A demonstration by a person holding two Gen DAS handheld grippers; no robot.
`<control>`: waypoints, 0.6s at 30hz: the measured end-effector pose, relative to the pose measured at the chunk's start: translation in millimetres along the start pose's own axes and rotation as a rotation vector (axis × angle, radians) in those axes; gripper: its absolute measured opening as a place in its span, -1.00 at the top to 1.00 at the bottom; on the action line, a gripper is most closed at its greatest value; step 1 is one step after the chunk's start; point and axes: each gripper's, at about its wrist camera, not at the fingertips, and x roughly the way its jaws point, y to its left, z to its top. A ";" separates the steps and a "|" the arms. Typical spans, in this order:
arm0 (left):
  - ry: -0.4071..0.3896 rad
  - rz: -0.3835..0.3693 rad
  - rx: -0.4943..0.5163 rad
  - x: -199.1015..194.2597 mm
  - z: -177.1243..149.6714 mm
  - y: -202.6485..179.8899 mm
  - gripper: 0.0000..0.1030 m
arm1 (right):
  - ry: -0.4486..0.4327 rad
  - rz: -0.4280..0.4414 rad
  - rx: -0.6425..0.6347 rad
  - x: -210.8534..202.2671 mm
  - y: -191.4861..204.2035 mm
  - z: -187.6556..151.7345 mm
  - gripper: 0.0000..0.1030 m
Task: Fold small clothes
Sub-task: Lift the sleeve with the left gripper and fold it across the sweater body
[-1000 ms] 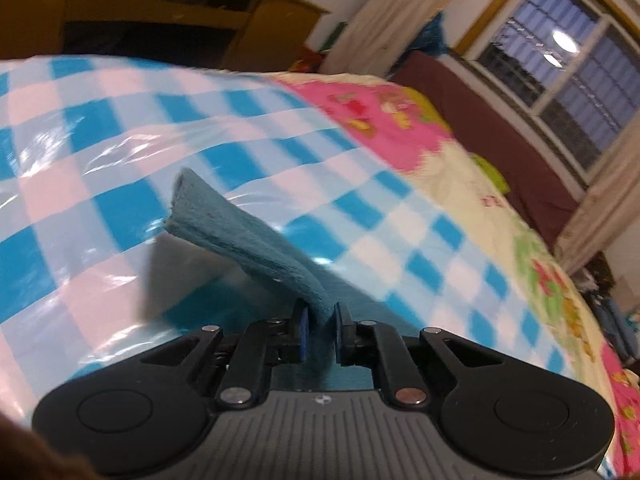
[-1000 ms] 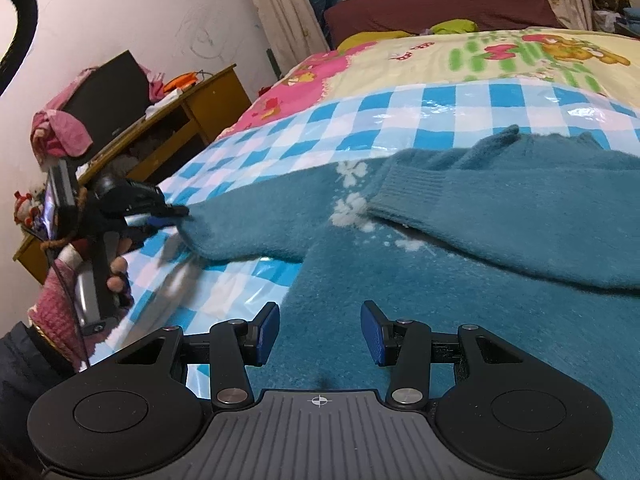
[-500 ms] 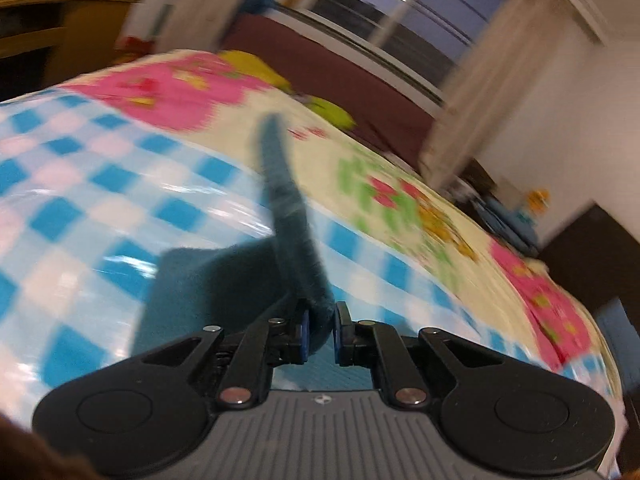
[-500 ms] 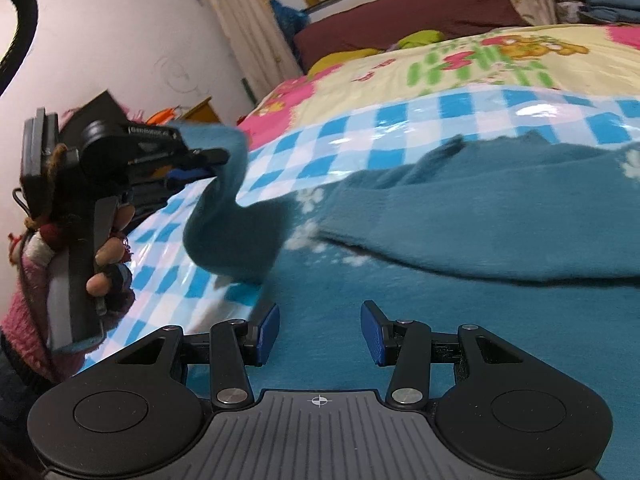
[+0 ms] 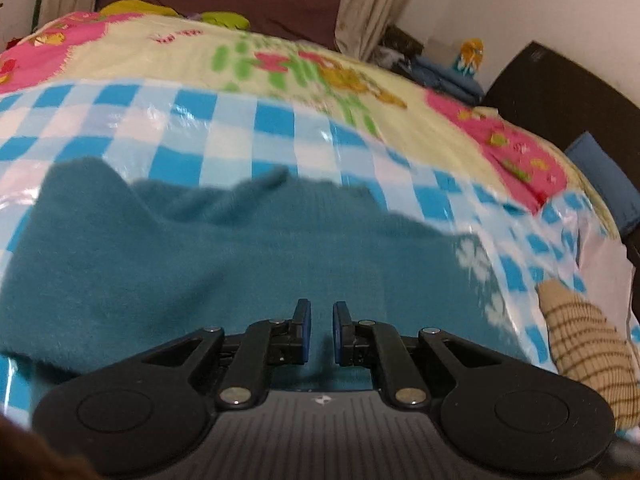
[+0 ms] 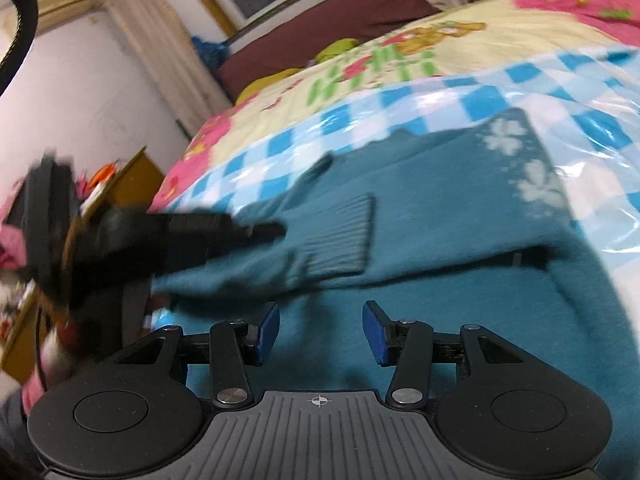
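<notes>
Teal sweater (image 6: 440,216): we find it spread on the blue-and-white checked plastic sheet (image 5: 248,120) over the bed, white flower motifs at its right edge, one ribbed-cuff sleeve (image 6: 340,236) folded across the body.

Left gripper (image 5: 319,330): we see it above the sweater, jaws slightly parted with a narrow gap, nothing between them.

Right gripper (image 6: 319,330): near the sweater's lower part, jaws wide apart, holding nothing.

Striped beige sleeve (image 5: 588,356): at near right.

Floral bedspread (image 5: 320,68): beyond the sheet.
</notes>
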 end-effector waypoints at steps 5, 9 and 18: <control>-0.011 0.012 -0.011 -17.7 -6.6 13.2 0.64 | -0.003 0.005 0.052 16.2 -10.3 19.5 0.09; -0.038 0.064 0.012 -36.2 -11.3 30.8 0.59 | -0.006 -0.003 0.064 31.5 -13.5 34.6 0.09; -0.060 0.106 -0.044 -55.4 -18.5 72.0 0.57 | 0.116 0.011 0.122 81.7 -20.6 42.5 0.09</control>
